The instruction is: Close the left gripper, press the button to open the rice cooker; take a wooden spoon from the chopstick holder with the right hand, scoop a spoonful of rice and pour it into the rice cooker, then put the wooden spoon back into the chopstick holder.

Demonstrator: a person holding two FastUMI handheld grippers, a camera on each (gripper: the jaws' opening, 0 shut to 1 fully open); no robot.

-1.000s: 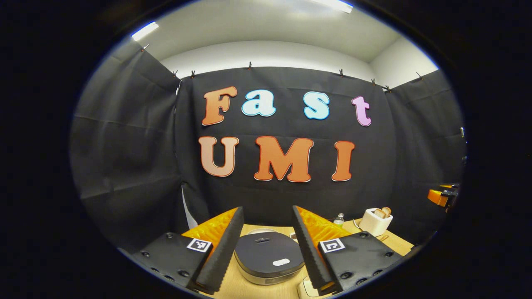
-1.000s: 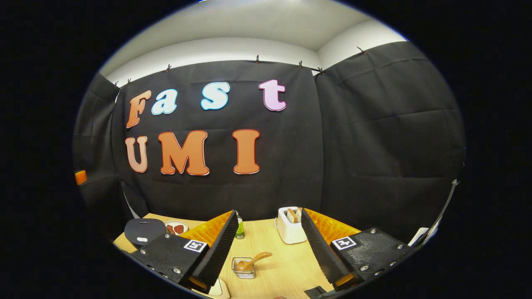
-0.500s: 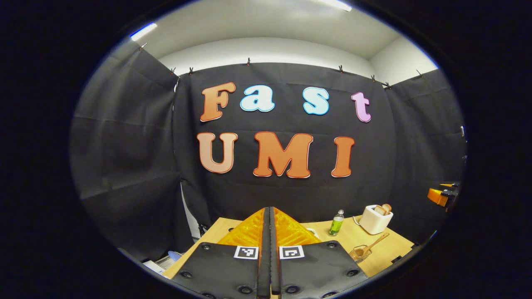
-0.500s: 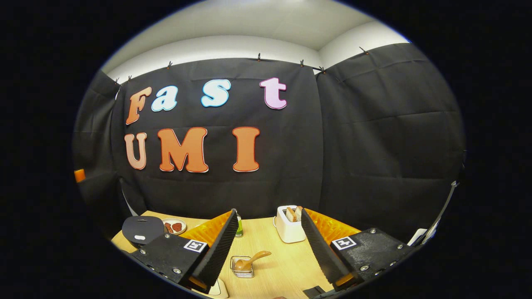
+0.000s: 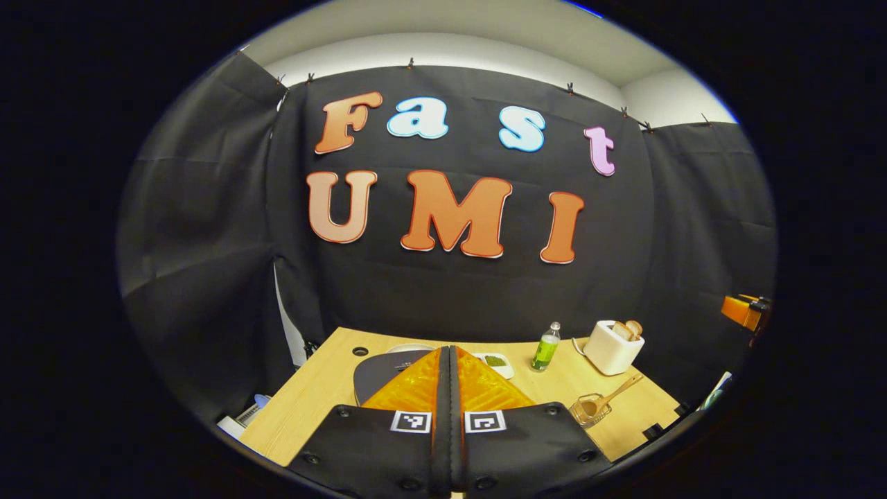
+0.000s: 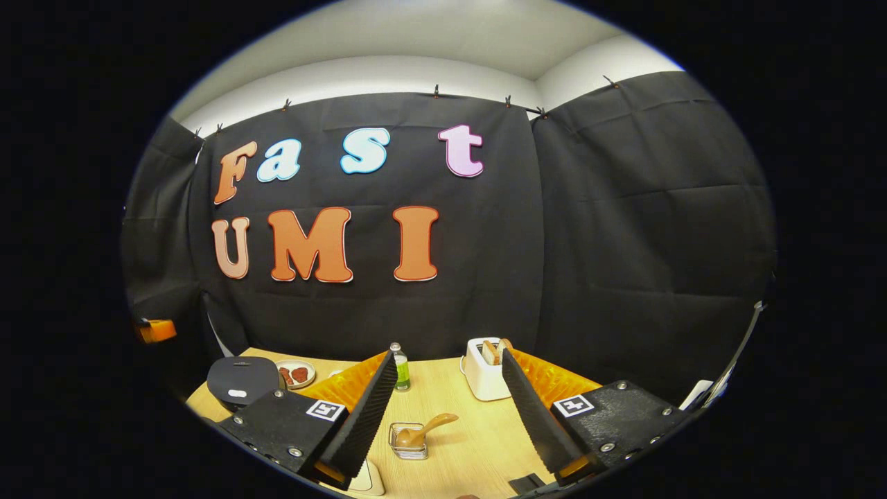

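The dark rice cooker (image 5: 378,371), lid down, sits on the wooden table (image 5: 312,402) just behind my left gripper (image 5: 449,353). That gripper is shut with nothing between its orange fingers, which hide most of the lid. In the right gripper view the cooker (image 6: 241,380) lies far left. The wooden spoon (image 6: 424,431) leans in a small clear holder (image 6: 409,443) on the table, in front of my right gripper (image 6: 449,355) and between its open fingers. The left gripper view has that holder (image 5: 589,410) at the right.
A green bottle (image 6: 400,367) and a white toaster (image 6: 485,371) with bread stand at the back of the table. A plate of red food (image 6: 294,374) sits beside the cooker. A small dish (image 5: 495,362) lies behind the left fingers. A white object (image 6: 367,479) is half hidden at the near edge.
My left gripper has shut, going from open around the cooker to fingers pressed together. Its view has since shifted to show more of the table. The right gripper has barely moved.
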